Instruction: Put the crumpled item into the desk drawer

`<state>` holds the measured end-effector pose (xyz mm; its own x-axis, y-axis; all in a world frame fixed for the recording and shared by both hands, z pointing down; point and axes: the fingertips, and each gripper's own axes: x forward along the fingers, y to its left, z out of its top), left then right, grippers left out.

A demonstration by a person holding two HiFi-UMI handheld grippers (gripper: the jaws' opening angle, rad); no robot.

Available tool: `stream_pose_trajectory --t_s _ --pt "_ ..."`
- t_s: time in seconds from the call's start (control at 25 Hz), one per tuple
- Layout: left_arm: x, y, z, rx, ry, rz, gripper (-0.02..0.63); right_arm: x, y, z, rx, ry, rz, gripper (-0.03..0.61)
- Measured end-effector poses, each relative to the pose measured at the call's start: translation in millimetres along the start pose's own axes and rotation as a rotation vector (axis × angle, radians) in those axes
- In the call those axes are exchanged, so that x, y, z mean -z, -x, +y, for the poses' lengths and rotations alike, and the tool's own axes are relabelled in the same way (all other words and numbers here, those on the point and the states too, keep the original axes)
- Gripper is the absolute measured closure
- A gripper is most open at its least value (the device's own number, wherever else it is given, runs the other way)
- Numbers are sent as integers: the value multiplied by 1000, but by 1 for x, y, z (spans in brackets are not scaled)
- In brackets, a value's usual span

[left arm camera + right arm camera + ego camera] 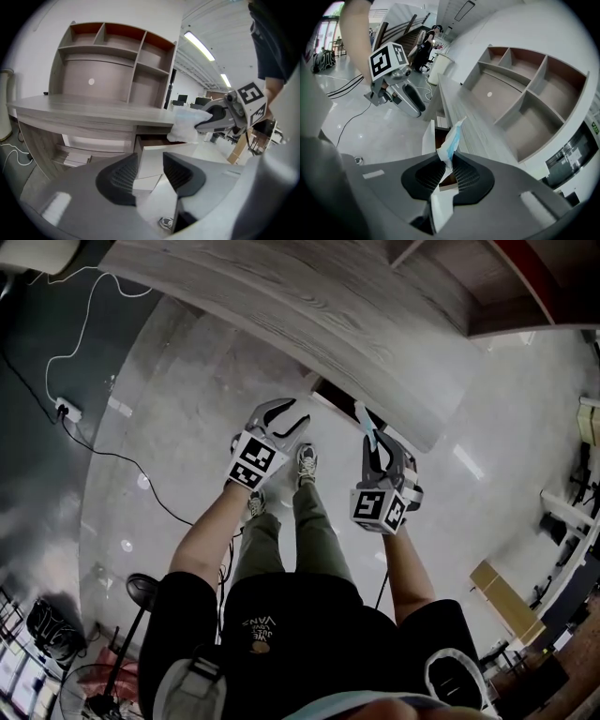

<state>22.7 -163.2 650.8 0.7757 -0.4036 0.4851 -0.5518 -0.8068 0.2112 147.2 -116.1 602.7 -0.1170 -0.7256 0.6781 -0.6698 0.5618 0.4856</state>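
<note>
Now the right tool (449, 172) pinches the crumpled white-and-blue item (452, 136), with the open drawer (427, 139) just beyond its tips; the left tool (152, 173) stands spread, empty.

drawer (154, 152) under desk (93, 110); shelves (117, 61) on desk.

Drawer (325, 390) stood open under the desk top (309, 306). I saw the top overhang its rear, so only the front gap was free from above. My right gripper (449, 164), clamped on the crumpled item (452, 136), hung right at that gap. Left gripper (150, 168), jaws apart, hung near the drawer front. Floor (187, 409) before the desk lay open.
</note>
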Motion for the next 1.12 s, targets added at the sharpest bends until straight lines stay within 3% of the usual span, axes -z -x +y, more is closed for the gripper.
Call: stream_pose_trajectory --t_s 0.32,1.12 --pt "19 -27 5 26 -3 59 380 4 -13 3 2 41 13 531" --pt "21 -61 -5 87 -26 79 380 21 -29 14 -38 42 43 529"
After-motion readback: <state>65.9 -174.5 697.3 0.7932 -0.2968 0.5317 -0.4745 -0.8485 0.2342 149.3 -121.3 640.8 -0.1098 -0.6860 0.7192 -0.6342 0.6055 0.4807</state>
